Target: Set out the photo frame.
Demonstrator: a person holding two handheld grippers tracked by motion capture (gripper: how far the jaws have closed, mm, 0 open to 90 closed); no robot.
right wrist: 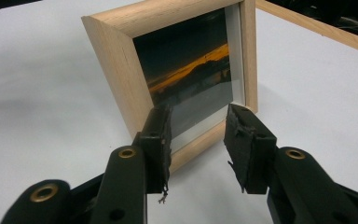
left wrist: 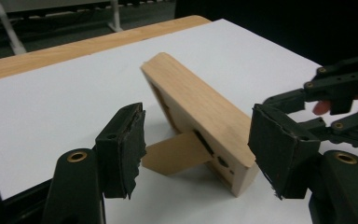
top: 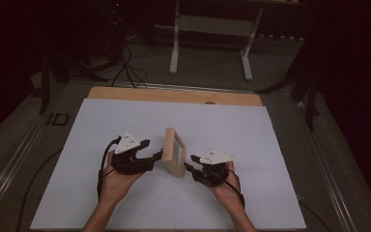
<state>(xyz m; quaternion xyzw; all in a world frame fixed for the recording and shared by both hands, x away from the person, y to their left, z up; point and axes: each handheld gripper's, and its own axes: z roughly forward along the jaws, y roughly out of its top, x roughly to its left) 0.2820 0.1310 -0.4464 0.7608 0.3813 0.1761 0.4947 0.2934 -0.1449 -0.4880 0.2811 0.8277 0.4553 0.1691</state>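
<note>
On the white sheet (top: pixel 125 121) at table centre, the wooden picture frame (top: pixel 174 152) stands upright on its rear easel leg (left wrist: pixel 177 153), between the two grippers. The left gripper (top: pixel 155 155) has its jaws apart behind the frame, clear of the wood. The right gripper (top: pixel 189 167) has its jaws apart at the lower front edge, apparently not touching. Risk: a nudge from either jaw could fold the leg and tip the frame. The left gripper view shows the leg; the right gripper view shows the sunset photograph (right wrist: pixel 191 79).
</note>
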